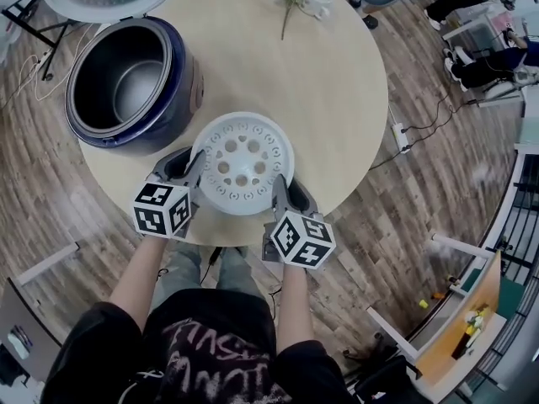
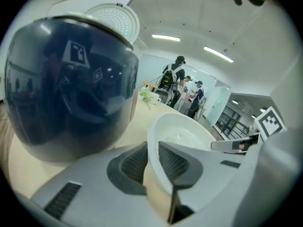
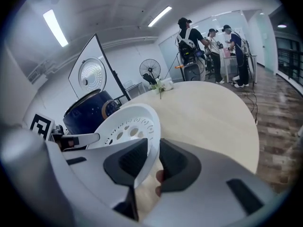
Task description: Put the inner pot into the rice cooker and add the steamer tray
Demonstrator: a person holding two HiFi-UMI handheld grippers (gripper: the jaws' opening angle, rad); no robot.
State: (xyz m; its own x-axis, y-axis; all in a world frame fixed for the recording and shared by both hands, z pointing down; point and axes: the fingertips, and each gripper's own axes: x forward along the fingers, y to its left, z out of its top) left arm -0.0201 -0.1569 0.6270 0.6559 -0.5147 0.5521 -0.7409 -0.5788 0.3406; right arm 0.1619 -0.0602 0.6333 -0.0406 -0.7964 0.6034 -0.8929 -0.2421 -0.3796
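Pinching opposite tray [image 1: 242,162] edges, left claw [image 1: 193,173] and right claw [image 1: 280,188] keep it level. Pot [image 1: 135,93] already sits in the cooker [image 1: 184,72].

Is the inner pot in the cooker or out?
In. The head view shows the metal pot seated inside the open cooker, its silvery wall and floor visible within the blue body.

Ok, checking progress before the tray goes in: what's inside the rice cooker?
The rice cooker holds the silver inner pot, which looks empty. Anything beneath that pot is covered.
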